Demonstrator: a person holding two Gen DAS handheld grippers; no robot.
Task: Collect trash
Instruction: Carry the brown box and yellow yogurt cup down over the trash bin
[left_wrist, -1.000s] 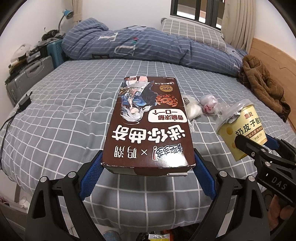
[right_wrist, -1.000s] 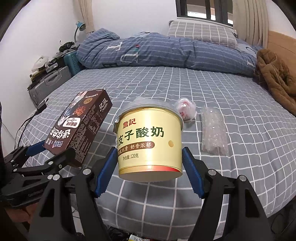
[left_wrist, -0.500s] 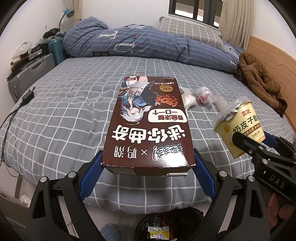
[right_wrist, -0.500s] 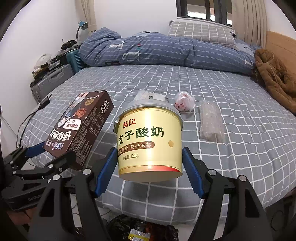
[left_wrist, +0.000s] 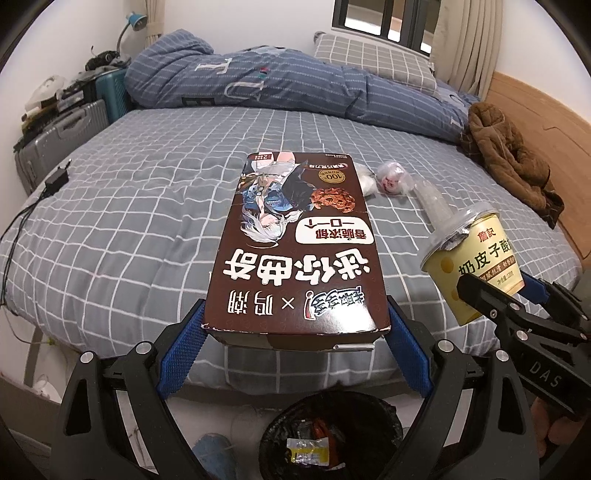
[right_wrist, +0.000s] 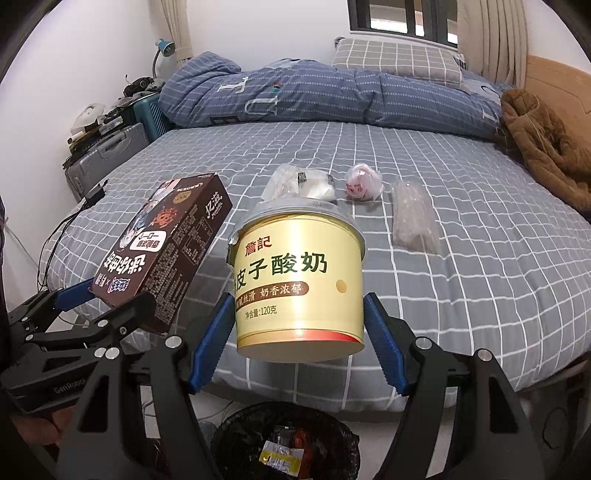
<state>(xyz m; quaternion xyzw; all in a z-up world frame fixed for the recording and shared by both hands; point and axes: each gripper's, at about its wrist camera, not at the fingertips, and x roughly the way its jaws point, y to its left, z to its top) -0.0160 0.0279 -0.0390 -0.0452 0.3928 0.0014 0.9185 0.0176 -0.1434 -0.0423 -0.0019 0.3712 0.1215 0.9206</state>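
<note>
My left gripper is shut on a brown cookie box and holds it in the air past the bed's front edge; the box also shows in the right wrist view. My right gripper is shut on a yellow yogurt cup, which shows at the right of the left wrist view. A black-lined trash bin with wrappers inside stands on the floor below both grippers, also low in the right wrist view. Three plastic wrappers lie on the bed: a white one, a pink one, a clear one.
The bed has a grey checked sheet. A blue duvet and a pillow lie at its far side. A brown jacket lies at the right. Suitcases stand at the left, and a charger with cable lies on the bed.
Both grippers have drawn back from the bed with the box and the cup. The bed's front edge and the trash bin have come into view below them.
</note>
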